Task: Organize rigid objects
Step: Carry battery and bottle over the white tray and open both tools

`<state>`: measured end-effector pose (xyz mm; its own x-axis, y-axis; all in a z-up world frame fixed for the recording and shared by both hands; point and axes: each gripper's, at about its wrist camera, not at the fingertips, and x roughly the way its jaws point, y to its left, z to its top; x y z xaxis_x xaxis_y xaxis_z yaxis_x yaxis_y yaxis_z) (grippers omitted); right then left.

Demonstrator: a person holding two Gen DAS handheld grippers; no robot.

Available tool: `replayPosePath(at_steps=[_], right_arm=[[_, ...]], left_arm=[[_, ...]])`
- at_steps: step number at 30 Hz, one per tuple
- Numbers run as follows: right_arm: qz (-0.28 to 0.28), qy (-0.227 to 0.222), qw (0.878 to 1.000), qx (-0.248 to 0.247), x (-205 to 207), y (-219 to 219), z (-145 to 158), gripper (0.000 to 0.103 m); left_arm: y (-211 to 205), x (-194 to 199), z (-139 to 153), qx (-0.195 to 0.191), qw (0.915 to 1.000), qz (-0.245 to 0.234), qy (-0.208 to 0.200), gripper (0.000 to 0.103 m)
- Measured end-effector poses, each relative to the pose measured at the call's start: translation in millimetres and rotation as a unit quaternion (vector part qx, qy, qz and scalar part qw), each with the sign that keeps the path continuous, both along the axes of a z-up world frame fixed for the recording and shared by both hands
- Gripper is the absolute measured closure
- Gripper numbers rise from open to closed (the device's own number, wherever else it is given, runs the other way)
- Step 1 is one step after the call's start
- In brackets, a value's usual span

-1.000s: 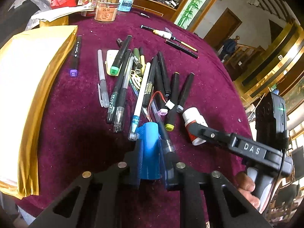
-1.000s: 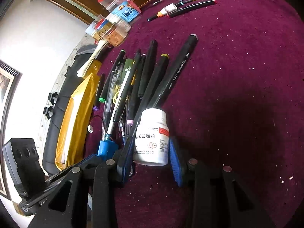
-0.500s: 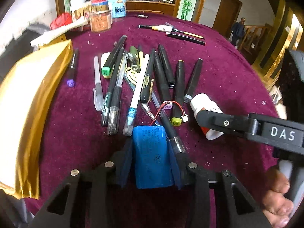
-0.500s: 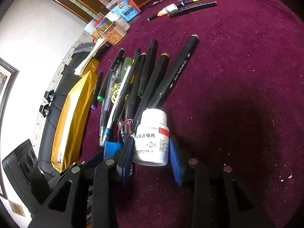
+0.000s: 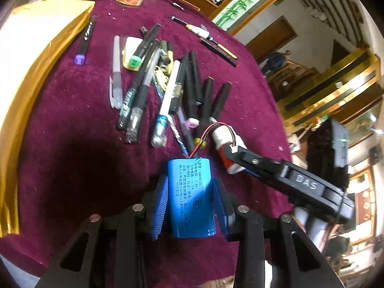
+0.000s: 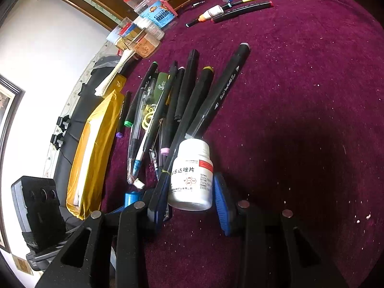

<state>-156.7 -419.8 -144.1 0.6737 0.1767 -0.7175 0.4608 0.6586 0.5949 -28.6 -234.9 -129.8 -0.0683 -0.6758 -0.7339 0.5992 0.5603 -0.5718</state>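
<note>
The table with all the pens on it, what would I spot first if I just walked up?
Probably the bright blue battery pack between the pads of the left gripper, its red and black wires curling toward the right gripper's finger. Next, the white pill bottle with its red-cornered label, between the pads of the right gripper. Behind both, a messy pile of pens and markers lies on the dark red tablecloth.

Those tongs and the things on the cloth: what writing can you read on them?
"DAS": right tongs' arm.
"18650-2S", "7.4V", "CCC" mark: blue battery pack.
"达唑片": white pill bottle; dates too small.
"Touch": black marker, blurred.
Jar labels: too blurred.
</note>
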Motion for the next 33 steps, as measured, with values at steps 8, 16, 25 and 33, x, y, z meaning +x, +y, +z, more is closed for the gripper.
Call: replayPosePath(at_steps=[8, 16, 25, 33], right_arm=[[0.007, -0.014, 1.0, 0.009, 0.7, 1.6, 0.4, 0.068], [0.056, -0.091, 0.994, -0.005, 14.2, 30.9, 35.3, 0.068], [0.178, -0.155, 0.972, -0.009, 91.9, 110.8, 77.7, 0.068], [0.266, -0.099, 0.955, -0.089, 166.0, 190.7, 74.8, 0.068]], left_arm=[[9.9, -3.5, 11.7, -0.021, 0.9997, -0.009, 0.01, 0.065], [56.5, 1.1, 55.2, -0.067, 0.997, 0.037, -0.014, 0.066], [167.7, 61.0, 101.7, -0.059, 0.973, 0.197, -0.104, 0.065], [213.8, 128.0, 46.3, 0.008, 0.9602, 0.272, -0.064, 0.065]])
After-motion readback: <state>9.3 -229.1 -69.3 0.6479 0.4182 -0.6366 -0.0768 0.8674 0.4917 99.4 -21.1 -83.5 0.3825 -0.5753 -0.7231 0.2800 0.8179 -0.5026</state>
